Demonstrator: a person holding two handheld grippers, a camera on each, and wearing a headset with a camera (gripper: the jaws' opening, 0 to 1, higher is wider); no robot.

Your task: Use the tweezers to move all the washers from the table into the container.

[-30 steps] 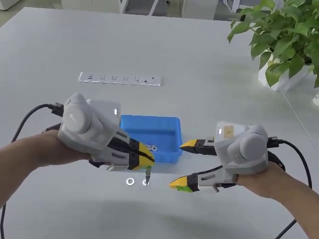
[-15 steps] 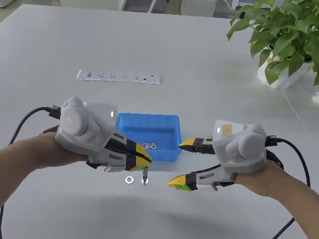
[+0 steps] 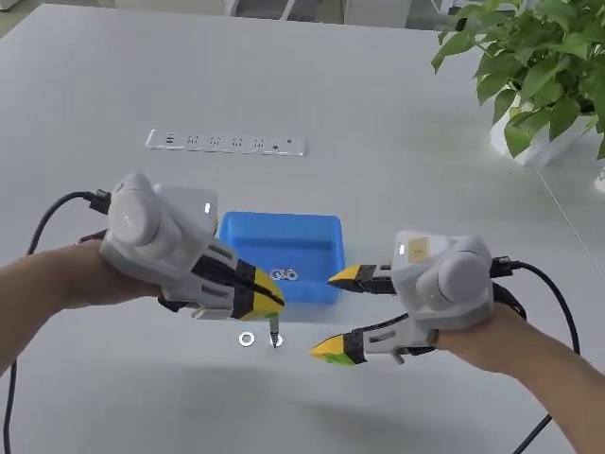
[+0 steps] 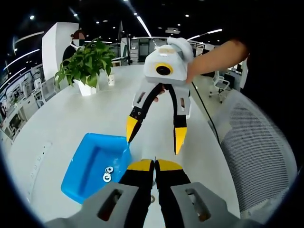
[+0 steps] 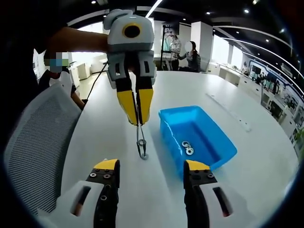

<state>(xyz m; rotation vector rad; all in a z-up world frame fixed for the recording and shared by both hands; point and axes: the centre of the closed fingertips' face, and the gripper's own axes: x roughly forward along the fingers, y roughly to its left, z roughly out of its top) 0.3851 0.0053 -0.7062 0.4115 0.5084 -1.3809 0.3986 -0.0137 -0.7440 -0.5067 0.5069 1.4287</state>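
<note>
My left gripper [image 3: 263, 295] is shut on thin metal tweezers [image 3: 274, 333], which point down at the table. Their tips touch one of two washers [image 3: 275, 342]; the other washer [image 3: 247, 339] lies just to its left. Behind them stands the blue container [image 3: 321, 236] with two washers [image 3: 284, 275] in it. My right gripper [image 3: 336, 312] hovers open to the right of the tweezers, with nothing between its jaws. The right gripper view has the tweezers [image 5: 141, 140] hanging from the left gripper [image 5: 137, 109] beside the container [image 5: 209, 137]. In the left gripper view my own gripper [image 4: 154, 166] faces the open right gripper [image 4: 156, 134].
A white power strip [image 3: 225, 144] lies on the table beyond the container. A potted plant [image 3: 539, 66] stands at the far right corner. A mesh office chair [image 5: 38, 142] is behind me, off the table's near edge.
The right gripper has drifted a little left, toward the container and tweezers. The left gripper keeps the tweezers over the same washer.
</note>
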